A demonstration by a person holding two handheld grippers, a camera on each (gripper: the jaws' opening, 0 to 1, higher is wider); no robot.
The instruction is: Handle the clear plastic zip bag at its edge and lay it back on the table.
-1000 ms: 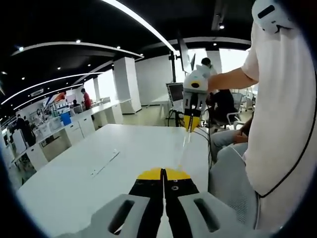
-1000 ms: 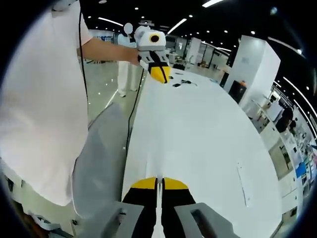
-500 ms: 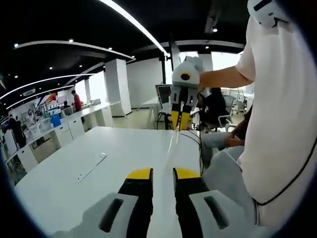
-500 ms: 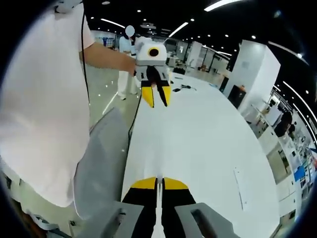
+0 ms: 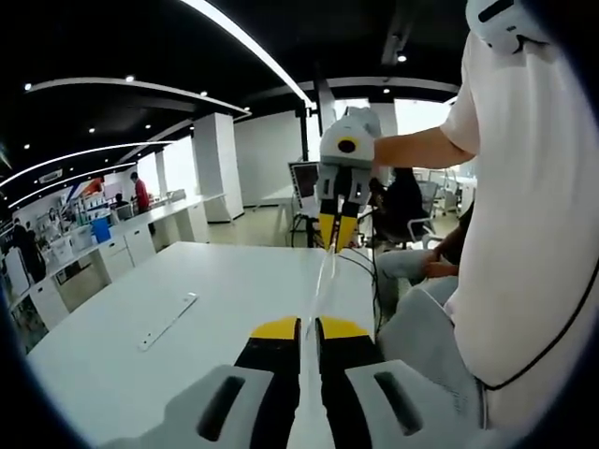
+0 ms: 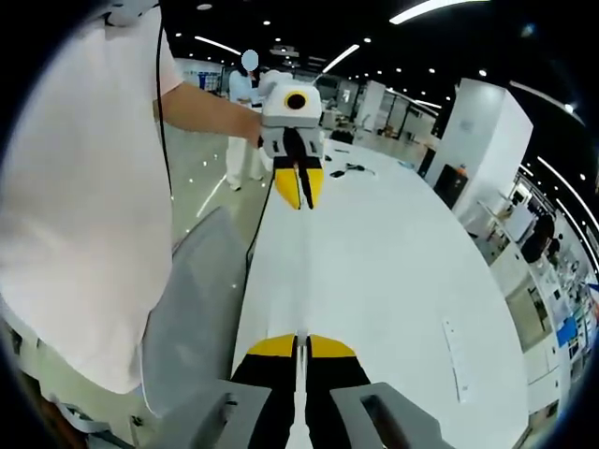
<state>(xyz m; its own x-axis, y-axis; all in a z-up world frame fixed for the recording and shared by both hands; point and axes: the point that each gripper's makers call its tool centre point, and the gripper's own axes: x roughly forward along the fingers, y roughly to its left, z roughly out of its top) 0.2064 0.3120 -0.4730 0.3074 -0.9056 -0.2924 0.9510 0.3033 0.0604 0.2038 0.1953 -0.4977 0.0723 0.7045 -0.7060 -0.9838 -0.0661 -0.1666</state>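
The clear zip bag [image 5: 323, 276] shows almost edge-on, stretched above the white table [image 5: 215, 281] between both grippers. My left gripper [image 5: 309, 325] has its yellow-tipped jaws nearly together on the bag's near edge. In the left gripper view, my right gripper [image 5: 334, 238] hangs from a person's hand at the far end, shut on the bag's other edge. In the right gripper view, my right gripper [image 6: 300, 341] is shut on the faint bag [image 6: 300, 281]. There my left gripper [image 6: 301, 201] pinches the far end, over the table [image 6: 393, 262].
A person in a white shirt [image 5: 524, 234] stands at the table's side beside a grey chair [image 6: 187, 299]. A flat white strip [image 5: 167, 321] lies on the table, and cables [image 6: 351, 168] sit at its far end. Desks and people [image 5: 140, 192] fill the background.
My left gripper was shut a second ago, stood open half a second ago, and has now come together again on the bag's edge. My right gripper stayed shut.
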